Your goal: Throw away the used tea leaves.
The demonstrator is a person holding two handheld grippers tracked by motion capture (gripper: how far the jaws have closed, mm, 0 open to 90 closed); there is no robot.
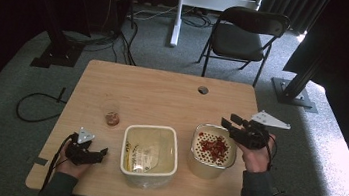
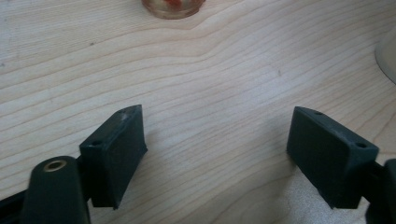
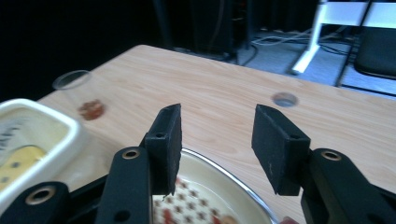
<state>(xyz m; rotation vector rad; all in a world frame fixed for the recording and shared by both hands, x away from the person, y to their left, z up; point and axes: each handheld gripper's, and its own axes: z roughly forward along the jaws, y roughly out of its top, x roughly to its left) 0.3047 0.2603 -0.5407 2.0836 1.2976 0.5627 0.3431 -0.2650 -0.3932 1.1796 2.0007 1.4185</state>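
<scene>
The right claw (image 1: pixel 229 123) hangs with jaws apart and nothing between them, just over the far rim of the round bowl (image 1: pixel 212 150) that holds red pieces. The left claw (image 1: pixel 101 152) rests low over the bare wooden surface (image 1: pixel 162 96), jaws apart and holding nothing. Between the two stands a white square container (image 1: pixel 149 155), and a small glass (image 1: pixel 112 113) stands beyond the left claw.

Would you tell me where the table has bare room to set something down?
The far half of the table, beyond the small glass and up to the grommet hole, lies bare. The near edge is crowded: white tub, patterned bowl, both grippers.
</scene>
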